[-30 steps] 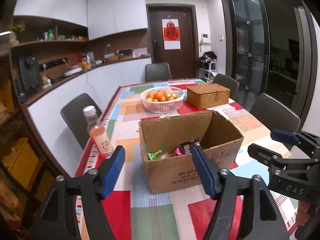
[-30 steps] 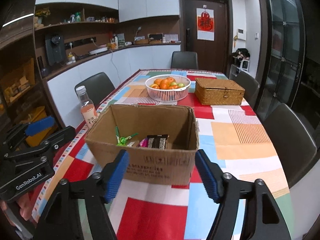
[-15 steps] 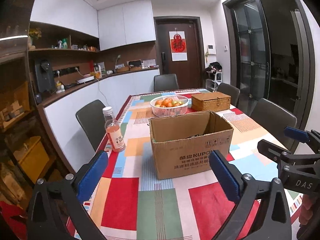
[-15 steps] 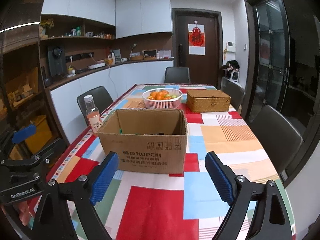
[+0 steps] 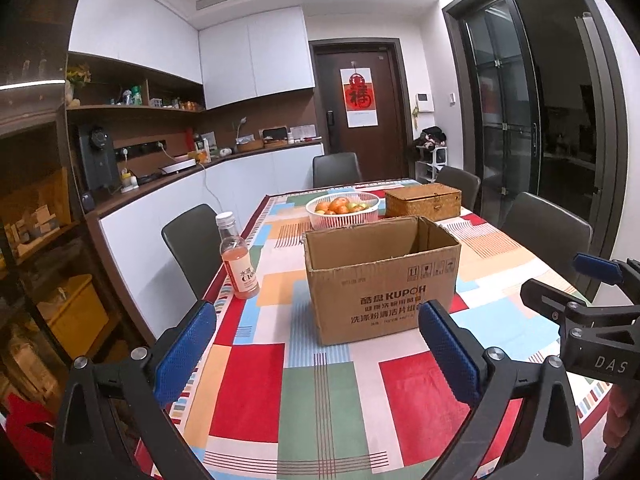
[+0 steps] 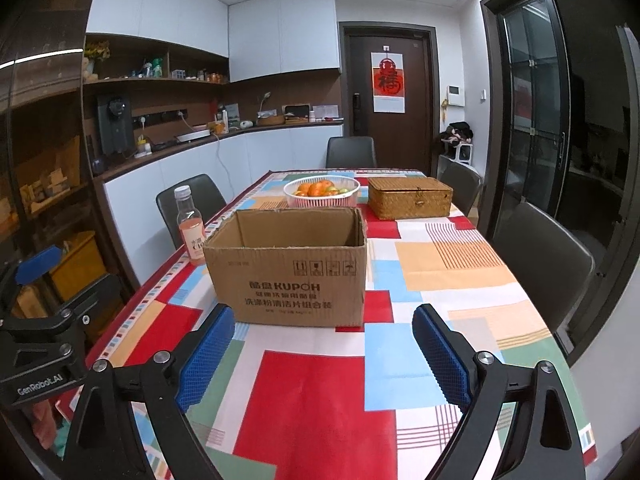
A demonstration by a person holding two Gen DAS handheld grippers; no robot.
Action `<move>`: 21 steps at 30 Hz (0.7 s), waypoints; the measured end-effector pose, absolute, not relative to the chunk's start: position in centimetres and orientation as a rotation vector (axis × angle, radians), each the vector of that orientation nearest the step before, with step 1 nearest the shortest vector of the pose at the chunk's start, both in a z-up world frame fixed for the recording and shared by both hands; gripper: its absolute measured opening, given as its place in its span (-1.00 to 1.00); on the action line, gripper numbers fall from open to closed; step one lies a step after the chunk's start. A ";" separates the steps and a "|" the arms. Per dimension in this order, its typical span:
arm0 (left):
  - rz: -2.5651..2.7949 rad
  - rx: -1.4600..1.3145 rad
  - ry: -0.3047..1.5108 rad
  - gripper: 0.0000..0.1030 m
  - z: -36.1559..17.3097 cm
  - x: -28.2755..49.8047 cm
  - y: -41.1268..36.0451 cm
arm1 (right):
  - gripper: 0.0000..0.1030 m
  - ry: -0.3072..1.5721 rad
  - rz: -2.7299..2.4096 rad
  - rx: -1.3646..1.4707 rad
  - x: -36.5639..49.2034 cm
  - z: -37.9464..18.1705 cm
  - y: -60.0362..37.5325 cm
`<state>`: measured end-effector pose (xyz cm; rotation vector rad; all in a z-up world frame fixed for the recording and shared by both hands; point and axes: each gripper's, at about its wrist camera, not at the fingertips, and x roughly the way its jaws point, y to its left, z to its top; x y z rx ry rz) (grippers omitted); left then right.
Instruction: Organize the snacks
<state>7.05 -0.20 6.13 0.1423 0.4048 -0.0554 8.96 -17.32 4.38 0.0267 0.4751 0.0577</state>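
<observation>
Both blue-padded fingers of the left gripper [image 5: 316, 352] stand spread wide with nothing between them, over the near part of the patchwork tablecloth [image 5: 312, 408]; its view counts one open cardboard box [image 5: 380, 276] at mid-table, one pink drink bottle [image 5: 238, 258] left of it, one white fruit basket [image 5: 343, 210] and one wicker box [image 5: 422, 199] beyond, and the right gripper's arm at the right edge. From the right wrist view, the right gripper [image 6: 322, 358] is likewise released and empty, with the same single box [image 6: 288, 268], bottle [image 6: 191, 226], basket [image 6: 322, 192] and wicker box [image 6: 409, 197]. Against a second ago, both grippers sit farther back from the box with wider jaws, and the snack wrappers then seen inside are hidden behind its near wall.
</observation>
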 end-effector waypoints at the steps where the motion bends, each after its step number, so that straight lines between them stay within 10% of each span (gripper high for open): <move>1: -0.055 0.139 0.402 1.00 6.0 6.8 -0.1 | 0.77 0.475 0.058 0.026 8.8 4.3 -17.3; 21: -0.017 0.137 0.380 1.00 6.1 5.8 0.0 | 0.77 0.459 0.057 0.017 7.9 4.2 -17.3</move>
